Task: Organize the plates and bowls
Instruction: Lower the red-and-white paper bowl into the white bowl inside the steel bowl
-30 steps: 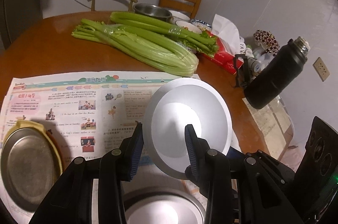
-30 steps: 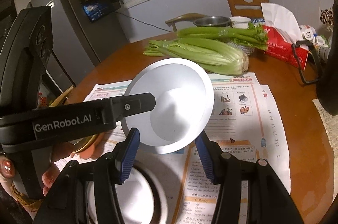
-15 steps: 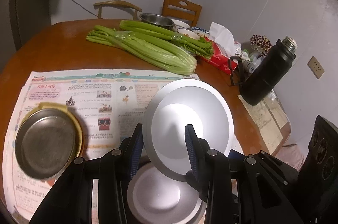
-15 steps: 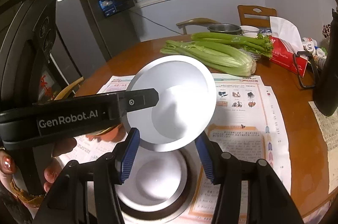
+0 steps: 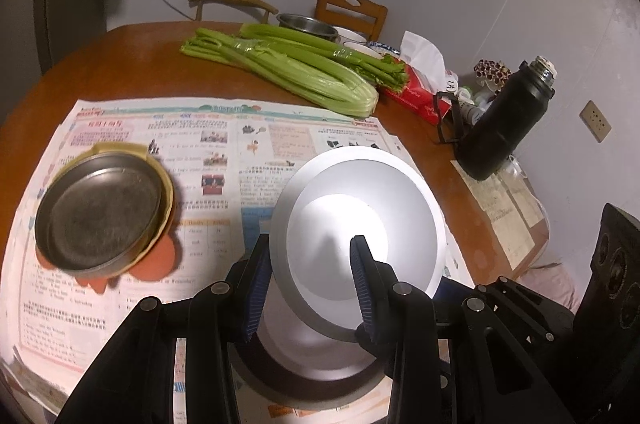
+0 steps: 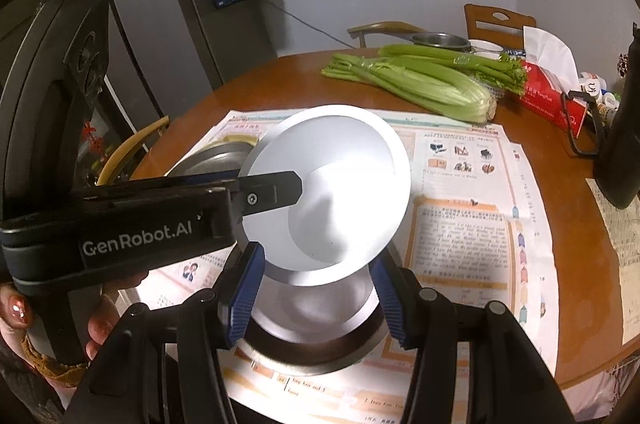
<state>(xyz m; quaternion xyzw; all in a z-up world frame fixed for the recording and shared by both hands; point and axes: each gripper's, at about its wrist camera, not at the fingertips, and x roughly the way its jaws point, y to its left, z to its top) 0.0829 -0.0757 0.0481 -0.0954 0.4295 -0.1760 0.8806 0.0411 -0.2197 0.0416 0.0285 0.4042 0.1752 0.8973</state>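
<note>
Left gripper pinches tilted plate rim, apparently above bowl.

You can read "GenRobot.AI" in white letters on the black side of the left gripper; the newspaper over the table's near edge carries print too small to read.

A home dining area is indicated by a round wooden table, wooden chairs, a refrigerator, celery, a tissue box and a spread newspaper.
</note>
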